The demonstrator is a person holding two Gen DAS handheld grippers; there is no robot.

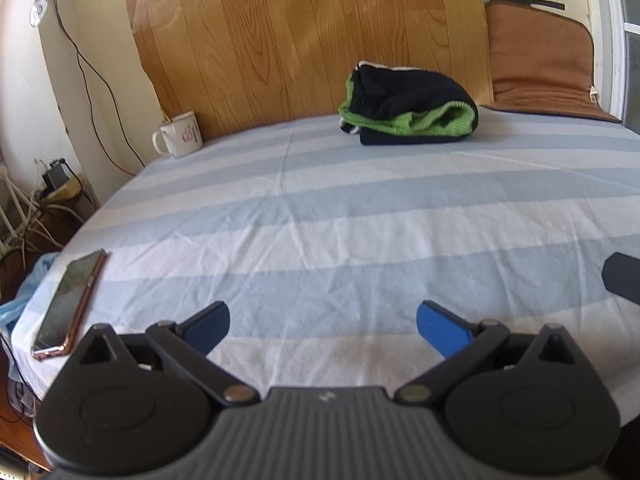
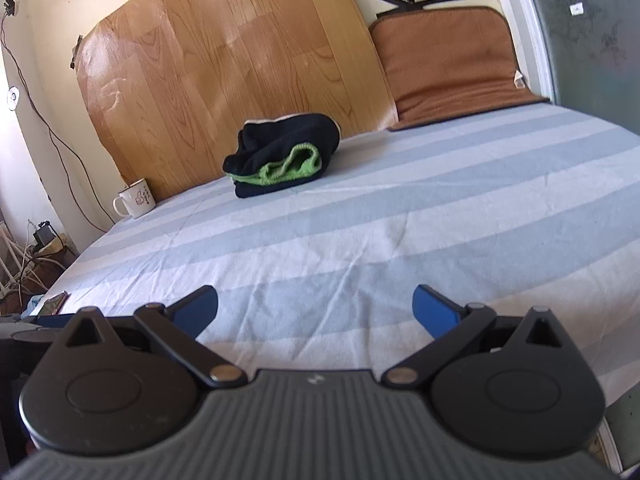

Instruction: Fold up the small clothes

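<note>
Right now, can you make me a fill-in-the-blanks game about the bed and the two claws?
1. The bundle of clothes is black and ____.
2. Both the left claw and the right claw have their fingers wide ____.
3. Near the bed's corner by the wall stands a white ____.
4. The flat thing lying near the sheet's edge beside the left claw is a ____.

Missing words: green; open; mug; phone

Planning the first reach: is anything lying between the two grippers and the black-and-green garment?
Nothing visible: only bare striped sheet lies between the open left gripper, the open right gripper and the garment. The phone and mug sit off left.
</note>
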